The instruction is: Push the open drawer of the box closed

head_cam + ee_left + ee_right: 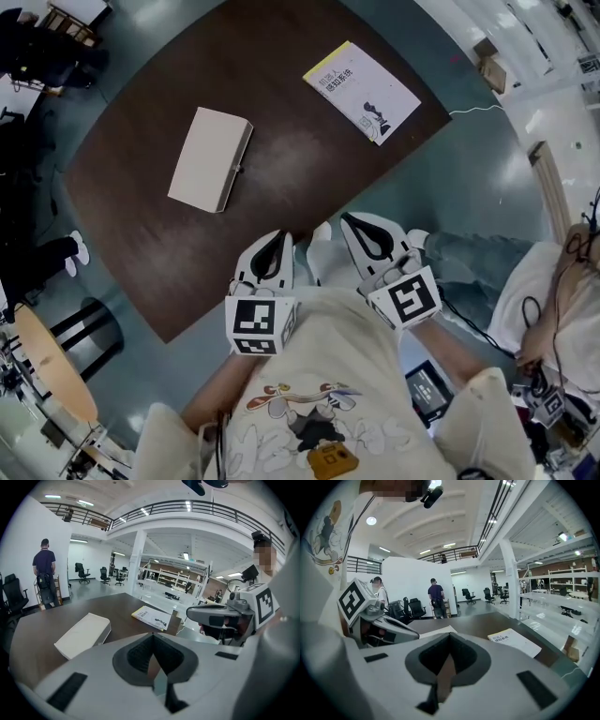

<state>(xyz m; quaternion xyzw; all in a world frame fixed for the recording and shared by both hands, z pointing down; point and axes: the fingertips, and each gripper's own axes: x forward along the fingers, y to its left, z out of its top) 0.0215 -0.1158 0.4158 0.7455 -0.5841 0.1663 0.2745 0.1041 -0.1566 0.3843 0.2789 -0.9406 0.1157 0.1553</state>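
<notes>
Left gripper (272,246) and right gripper (361,230) are both closed and empty. The box (208,157) lies well ahead and left of them. It looks light and rigid and may slide, so press squarely on the knobbed drawer front (238,161).

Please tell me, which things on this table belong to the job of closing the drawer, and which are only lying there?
For the job:
- the box with the drawer
- the left gripper and the right gripper, both shut and empty, held near the person, apart from the box

Just lying about:
- the book, apart from the box
</notes>
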